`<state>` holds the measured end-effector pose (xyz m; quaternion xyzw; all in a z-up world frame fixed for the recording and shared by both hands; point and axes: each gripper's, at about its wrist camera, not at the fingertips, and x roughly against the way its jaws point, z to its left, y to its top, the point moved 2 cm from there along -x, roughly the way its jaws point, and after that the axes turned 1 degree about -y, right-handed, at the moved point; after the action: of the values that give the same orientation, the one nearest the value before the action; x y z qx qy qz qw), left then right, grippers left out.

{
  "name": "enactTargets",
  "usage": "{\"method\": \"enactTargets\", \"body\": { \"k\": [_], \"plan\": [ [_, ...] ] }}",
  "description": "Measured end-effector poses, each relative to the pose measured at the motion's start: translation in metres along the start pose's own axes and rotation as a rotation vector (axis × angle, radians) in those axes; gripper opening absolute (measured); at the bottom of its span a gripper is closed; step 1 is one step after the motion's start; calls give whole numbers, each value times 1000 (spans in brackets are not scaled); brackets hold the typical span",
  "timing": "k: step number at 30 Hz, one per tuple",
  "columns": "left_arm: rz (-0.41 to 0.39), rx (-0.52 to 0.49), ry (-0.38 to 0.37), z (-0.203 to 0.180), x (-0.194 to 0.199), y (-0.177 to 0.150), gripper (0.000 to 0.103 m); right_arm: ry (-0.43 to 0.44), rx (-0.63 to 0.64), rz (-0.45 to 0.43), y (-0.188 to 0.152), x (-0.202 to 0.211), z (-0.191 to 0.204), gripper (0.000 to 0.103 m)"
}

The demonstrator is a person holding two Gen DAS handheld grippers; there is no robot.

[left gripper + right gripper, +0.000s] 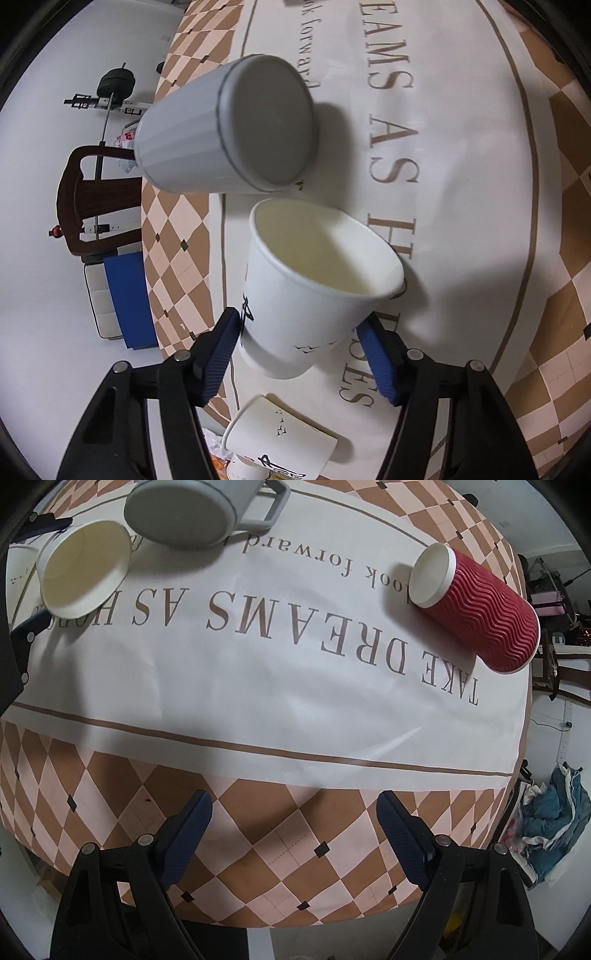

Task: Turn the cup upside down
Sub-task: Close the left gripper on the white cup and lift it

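In the left wrist view my left gripper (301, 332) is shut on a white paper cup (314, 284) near its base, blue pads on both sides, held tilted with its open mouth facing the camera. The same cup shows at the upper left of the right wrist view (83, 568), between the left gripper's fingers. A grey mug (229, 125) stands upside down on the table just beyond it. My right gripper (295, 823) is open and empty above the checkered table edge.
A red ribbed paper cup (476, 605) stands upside down at the right of the lettered tablecloth (258, 686). Another white paper cup (280, 443) lies near the table edge under my left gripper. A dark wooden chair (99, 206) stands beyond the table.
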<state>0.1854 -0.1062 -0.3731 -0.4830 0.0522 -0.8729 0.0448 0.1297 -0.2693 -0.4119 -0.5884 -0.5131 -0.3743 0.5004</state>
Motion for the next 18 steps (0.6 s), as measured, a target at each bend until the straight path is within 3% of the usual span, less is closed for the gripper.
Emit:
{"method": "enactTargets", "body": {
  "k": [6, 10, 12, 18],
  "plan": [
    [4, 92, 4, 13, 8, -6, 60, 0, -29, -20, -3, 11, -1, 92],
    [13, 240, -60, 26, 22, -12, 60, 13, -60, -28, -9, 18, -10, 92],
    [23, 320, -103, 29, 30, -16, 60, 15, -73, -32, -13, 21, -14, 92],
    [85, 707, -362, 25, 52, -29, 60, 42, -124, -37, -37, 24, -36, 92]
  ]
}}
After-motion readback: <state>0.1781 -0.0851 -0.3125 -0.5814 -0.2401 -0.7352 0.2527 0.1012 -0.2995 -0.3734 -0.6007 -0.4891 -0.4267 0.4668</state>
